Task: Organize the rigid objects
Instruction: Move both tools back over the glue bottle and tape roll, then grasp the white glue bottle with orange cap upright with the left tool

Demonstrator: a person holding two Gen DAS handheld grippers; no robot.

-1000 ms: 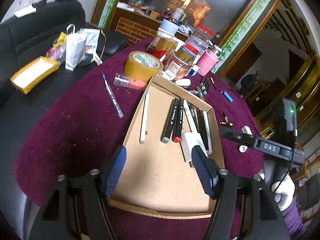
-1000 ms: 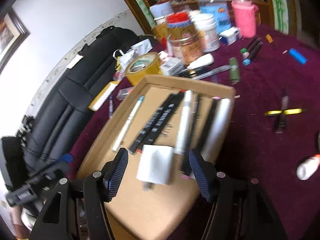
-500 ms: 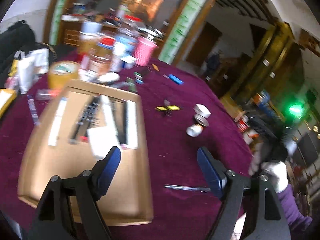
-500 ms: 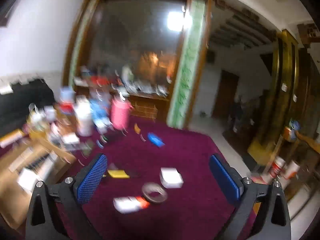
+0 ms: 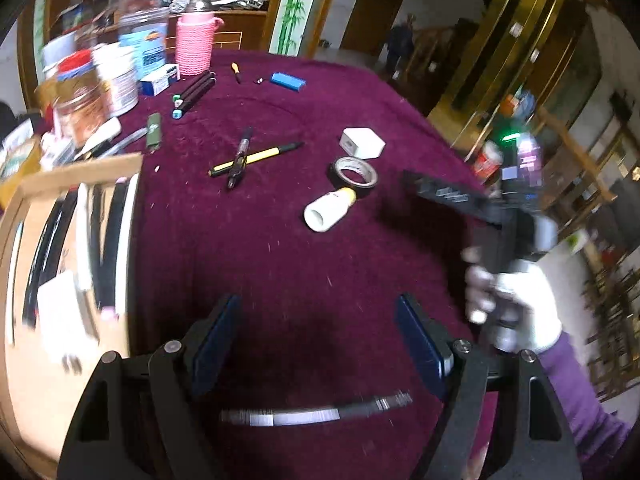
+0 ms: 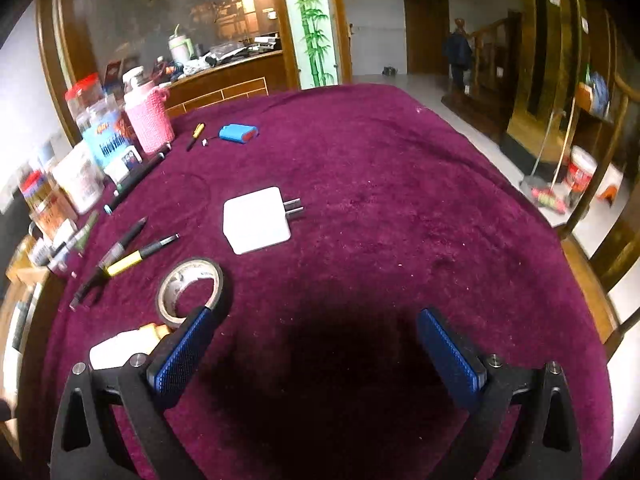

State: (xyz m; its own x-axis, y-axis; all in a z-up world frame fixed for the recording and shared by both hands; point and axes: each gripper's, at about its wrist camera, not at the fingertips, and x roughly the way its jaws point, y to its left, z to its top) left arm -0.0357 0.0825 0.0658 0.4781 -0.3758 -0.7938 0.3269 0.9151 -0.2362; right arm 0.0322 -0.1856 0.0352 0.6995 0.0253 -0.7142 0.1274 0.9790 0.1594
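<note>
You see a matt, napped purple tablecloth (image 6: pixel 380 184); a smooth white plastic charger (image 6: pixel 256 220) with metal prongs; a glossy tape roll (image 6: pixel 192 288); a plain matt cardboard tray (image 5: pixel 80 172); a pink knitted bottle sleeve (image 6: pixel 149 122).

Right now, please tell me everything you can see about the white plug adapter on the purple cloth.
The white plug adapter is a flat, rounded-corner square block, apparently smooth plastic, with two metal prongs sticking out of one side. It lies flat on the purple cloth, prongs pointing away from the jars. Nothing touches it: the tape roll lies apart, nearer the camera, and the pens lie apart too. No cable is plugged in on the sides that show.
</note>
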